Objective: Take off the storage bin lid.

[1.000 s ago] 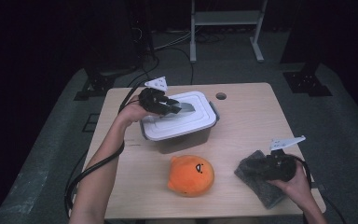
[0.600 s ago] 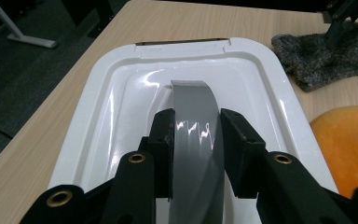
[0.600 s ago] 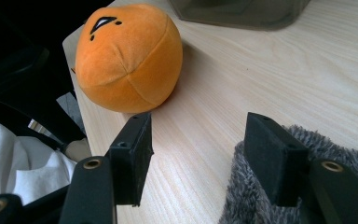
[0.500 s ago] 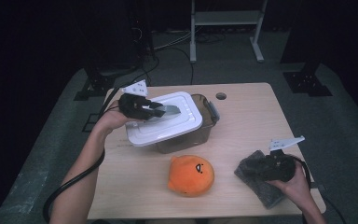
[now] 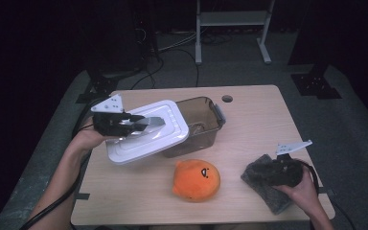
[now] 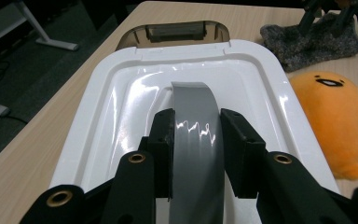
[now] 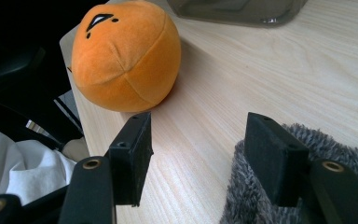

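Note:
My left gripper [image 5: 154, 123] is shut on the grey handle [image 6: 196, 107] of a white lid [image 5: 146, 136]. It holds the lid tilted and above the table, left of a smoky clear container [image 5: 201, 120] that stands uncovered. In the left gripper view the pads [image 6: 164, 140] press the handle from both sides. An orange plush [image 5: 196, 179] with a drawn face lies near the front edge. My right gripper [image 7: 198, 135] is open at the front right, one jaw on a grey fuzzy cloth [image 5: 266, 189] and the other over bare wood, with the plush [image 7: 126, 56] ahead of it.
The wooden table [image 5: 258, 120] has a round cable hole [image 5: 227, 98] at the back. A metal stand [image 5: 230, 19] and cables are on the dark floor behind. The left gripper's cable trails off the table's left edge.
The left gripper has carried the lid off the container and to the left, slightly higher, uncovering the container. The right gripper has stayed on the cloth.

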A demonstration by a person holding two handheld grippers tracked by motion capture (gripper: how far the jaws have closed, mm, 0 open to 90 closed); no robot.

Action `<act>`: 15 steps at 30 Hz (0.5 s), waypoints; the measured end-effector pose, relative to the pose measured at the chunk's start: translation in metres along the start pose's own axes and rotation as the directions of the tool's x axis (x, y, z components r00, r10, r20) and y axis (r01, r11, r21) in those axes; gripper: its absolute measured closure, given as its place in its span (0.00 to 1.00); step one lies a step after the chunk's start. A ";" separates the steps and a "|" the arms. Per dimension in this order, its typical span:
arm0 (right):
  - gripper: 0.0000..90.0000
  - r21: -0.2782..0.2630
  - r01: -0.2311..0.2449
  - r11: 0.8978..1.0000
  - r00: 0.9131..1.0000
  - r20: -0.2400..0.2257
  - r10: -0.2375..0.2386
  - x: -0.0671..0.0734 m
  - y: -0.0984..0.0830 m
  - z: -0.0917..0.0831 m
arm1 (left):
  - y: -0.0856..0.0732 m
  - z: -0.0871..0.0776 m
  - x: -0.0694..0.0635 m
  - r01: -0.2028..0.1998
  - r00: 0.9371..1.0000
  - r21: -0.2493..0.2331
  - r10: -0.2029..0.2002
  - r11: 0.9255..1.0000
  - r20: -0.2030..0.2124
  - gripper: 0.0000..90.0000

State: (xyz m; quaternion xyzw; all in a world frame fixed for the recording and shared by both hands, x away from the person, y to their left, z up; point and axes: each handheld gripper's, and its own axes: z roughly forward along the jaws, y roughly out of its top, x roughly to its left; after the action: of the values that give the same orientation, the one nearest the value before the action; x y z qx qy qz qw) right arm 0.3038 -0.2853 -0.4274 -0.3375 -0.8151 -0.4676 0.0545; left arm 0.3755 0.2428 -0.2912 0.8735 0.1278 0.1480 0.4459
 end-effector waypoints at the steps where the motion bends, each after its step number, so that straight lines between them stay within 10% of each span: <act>1: 0.45 0.001 0.000 1.000 1.000 0.000 0.000 0.000 0.000 0.000 | -0.002 -0.004 -0.002 0.007 1.000 -0.008 -0.007 1.000 -0.003 0.74; 15: 0.45 0.010 -0.001 1.000 1.000 0.005 0.001 0.001 -0.001 0.002 | -0.052 -0.050 -0.025 0.044 0.996 -0.017 -0.045 0.999 -0.072 0.74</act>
State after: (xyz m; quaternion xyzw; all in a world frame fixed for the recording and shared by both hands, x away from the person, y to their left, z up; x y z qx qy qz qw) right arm 0.3031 -0.2836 -0.4284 -0.3387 -0.8174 -0.4628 0.0544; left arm 0.3295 0.3005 -0.3092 0.8610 0.1623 0.1707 0.4508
